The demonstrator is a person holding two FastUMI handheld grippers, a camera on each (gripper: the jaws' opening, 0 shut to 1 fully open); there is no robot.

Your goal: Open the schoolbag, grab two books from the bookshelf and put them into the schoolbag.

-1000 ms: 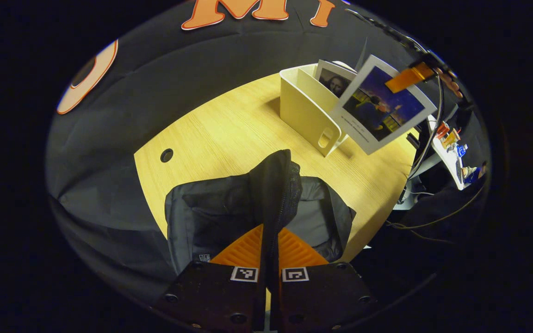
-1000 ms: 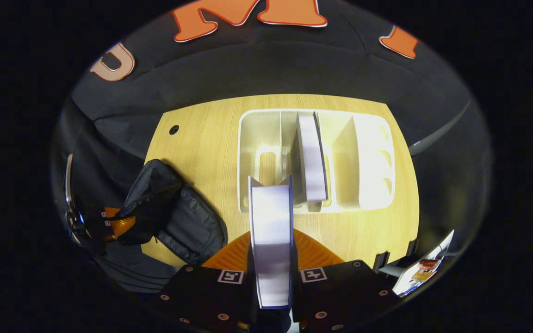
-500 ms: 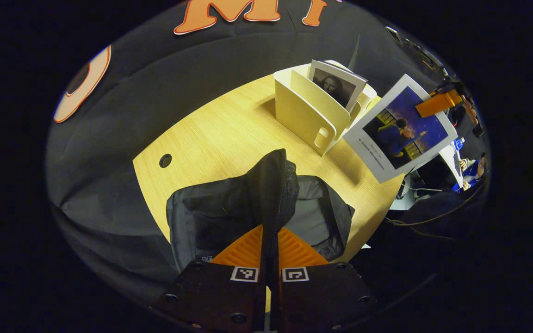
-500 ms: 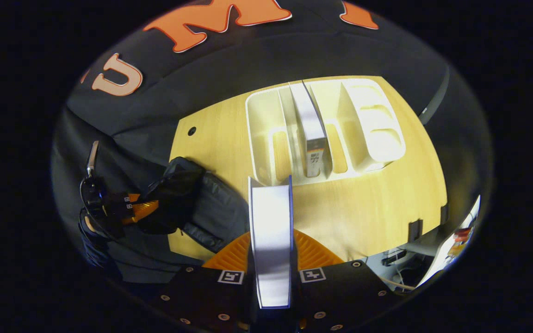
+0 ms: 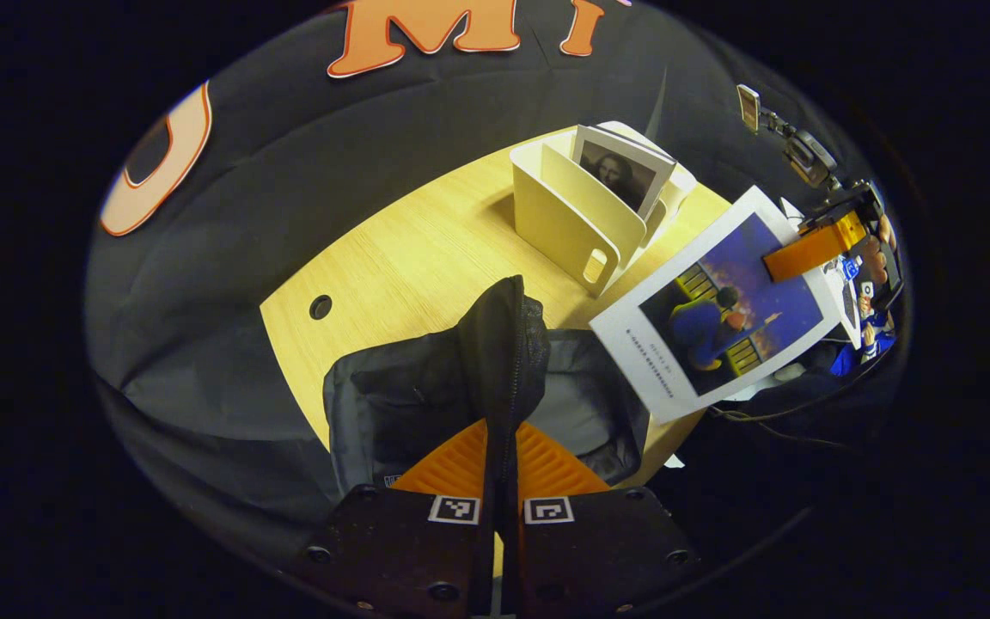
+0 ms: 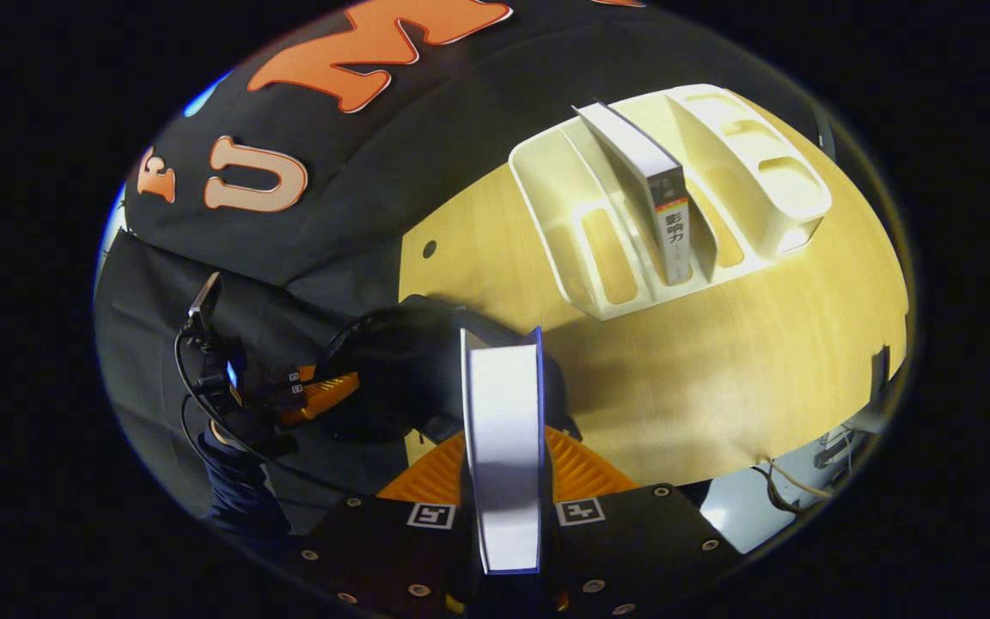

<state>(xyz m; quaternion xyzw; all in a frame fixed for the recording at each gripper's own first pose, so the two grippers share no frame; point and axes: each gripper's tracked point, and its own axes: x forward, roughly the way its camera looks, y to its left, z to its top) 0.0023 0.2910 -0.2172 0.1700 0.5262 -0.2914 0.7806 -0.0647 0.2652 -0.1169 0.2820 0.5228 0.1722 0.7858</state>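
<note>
The black schoolbag (image 5: 426,395) lies on the wooden table (image 5: 409,249), and my left gripper (image 5: 502,430) is shut on its raised top flap, holding it up. My right gripper (image 6: 504,447) is shut on a book (image 6: 504,447), seen edge-on in the right gripper view. In the left gripper view that book (image 5: 723,305) shows a blue picture cover and hangs above the table's right edge, just right of the schoolbag. The cream bookshelf (image 5: 577,219) stands farther back with a second book (image 5: 620,172) upright in it. The right gripper view has the schoolbag (image 6: 409,370) below left of the bookshelf (image 6: 684,198).
A round cable hole (image 5: 320,307) sits in the table at the left. Black cloth drapes behind and around the table. Cables and a person's hand (image 5: 873,249) show at the far right of the left gripper view.
My right gripper has carried the book away from the bookshelf, down and toward the schoolbag. The left gripper keeps its hold on the flap, barely moving.
</note>
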